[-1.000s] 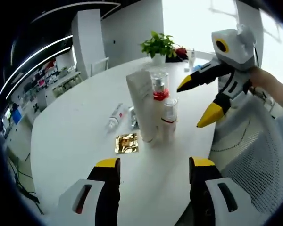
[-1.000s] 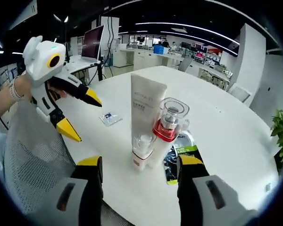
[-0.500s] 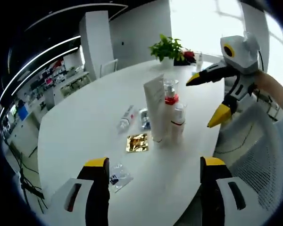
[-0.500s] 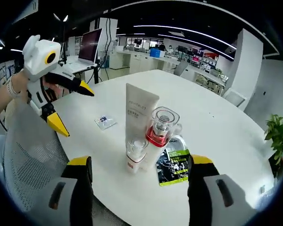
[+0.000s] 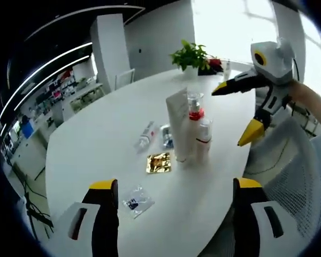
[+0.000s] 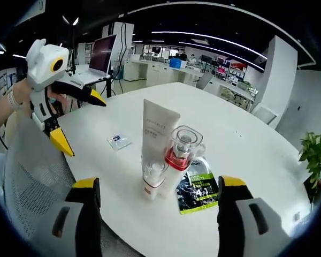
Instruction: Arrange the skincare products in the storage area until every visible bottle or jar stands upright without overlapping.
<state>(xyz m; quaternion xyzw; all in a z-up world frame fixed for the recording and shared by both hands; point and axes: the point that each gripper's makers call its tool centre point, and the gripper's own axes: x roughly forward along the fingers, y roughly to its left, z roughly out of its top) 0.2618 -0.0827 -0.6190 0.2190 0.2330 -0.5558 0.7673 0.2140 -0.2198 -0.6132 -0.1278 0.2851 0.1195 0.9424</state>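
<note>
White desk [image 6: 257,144] carries a tall tube [image 6: 156,138], red-collared pump bottle [image 6: 177,160] and small bottle [image 6: 151,179] upright, clustered together near its edge. Left tool [image 5: 171,187] and right tool [image 6: 159,184] are both spread, holding nothing.

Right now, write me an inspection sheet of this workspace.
Surface: round white table, mostly bare.
Job's things: white tube, red-collared pump bottle and small clear-capped bottle stand upright, clustered close together.
Clutter: green-black sachet, gold sachet, small clear packet, tube lying flat.
Grippers: left hand-held gripper open, empty; right hand-held gripper open, empty; both off the table.
Cables: some hang by the monitor.
Surroundings: mesh chair, potted plant, office desks behind.
</note>
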